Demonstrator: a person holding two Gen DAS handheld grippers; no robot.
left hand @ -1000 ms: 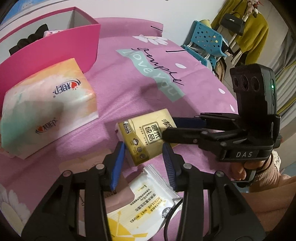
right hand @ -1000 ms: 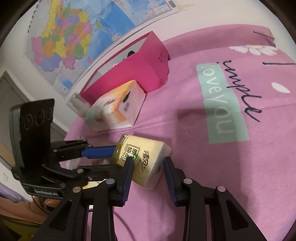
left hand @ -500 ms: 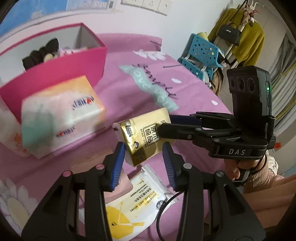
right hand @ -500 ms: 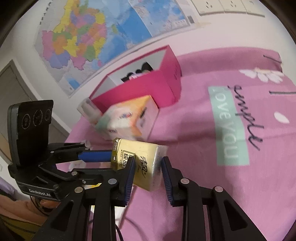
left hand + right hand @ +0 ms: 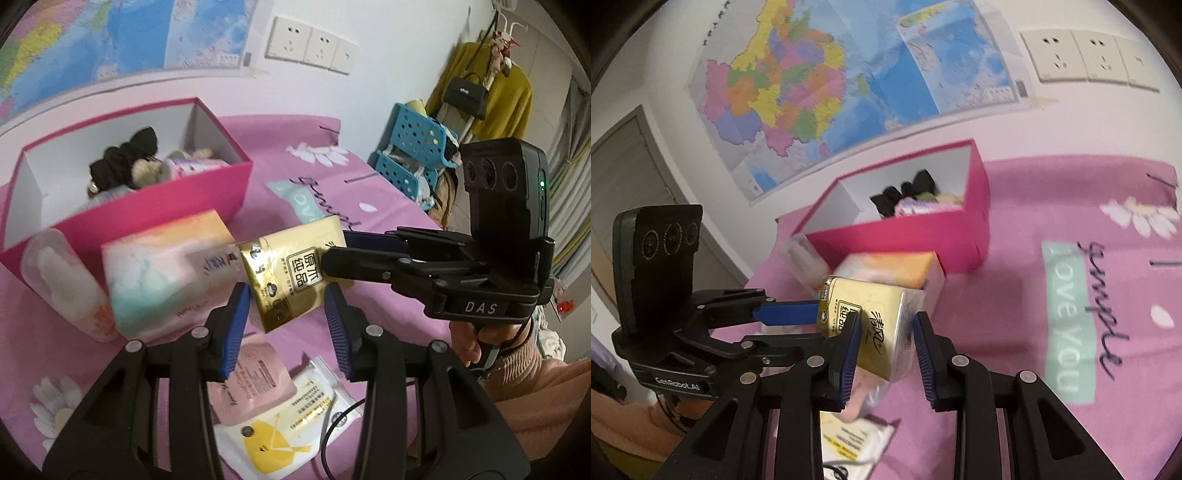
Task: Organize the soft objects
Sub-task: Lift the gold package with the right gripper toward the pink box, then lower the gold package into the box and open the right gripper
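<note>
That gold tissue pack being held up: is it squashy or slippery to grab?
Probably squashy: the gold tissue pack looks like soft tissue in thin film, though it shows a neat block shape in the right gripper. Its glossy wrap catches glare, so it may slip. Likely light: it hangs clear of the pink bedspread, gripped at one end.

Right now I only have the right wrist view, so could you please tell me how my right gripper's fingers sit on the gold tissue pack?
Observer: Seen from the left wrist, the right gripper has one finger across the front of the gold tissue pack and the other behind it.
Operator: Thank you. What is lying loose on the bed nearby?
Observer: A pink sachet lies flat on the bedspread, overlapping a white and yellow wet wipes packet.
Operator: Is anything off to my right?
Observer: A blue perforated crate stands beyond the bed's edge.
</note>
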